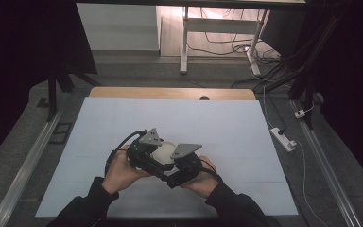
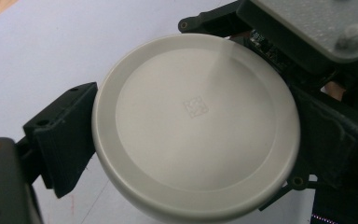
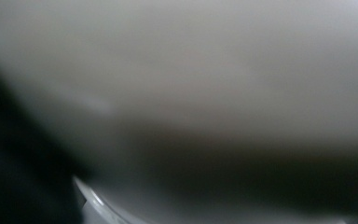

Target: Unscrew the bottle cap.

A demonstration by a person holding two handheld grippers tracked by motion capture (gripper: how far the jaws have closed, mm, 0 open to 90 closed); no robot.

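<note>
A pale blue-white sheet (image 1: 179,123) covers the bench (image 1: 170,93), whose wooden edge shows bare along the far side. On the grey floor to the right lies a white power strip (image 1: 283,138). Farther back stands a white-legged desk (image 1: 185,42), with dark cables (image 1: 227,47) tangled beneath it.

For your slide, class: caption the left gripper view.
Round off-white lid with embossed square mark, flanked by black tools above a white table.

Both grippers are black, each topped by a grey three-cornered plate. The left gripper (image 1: 144,153) trails a black cable. Dark sleeves (image 1: 82,205) cover both forearms.
</note>
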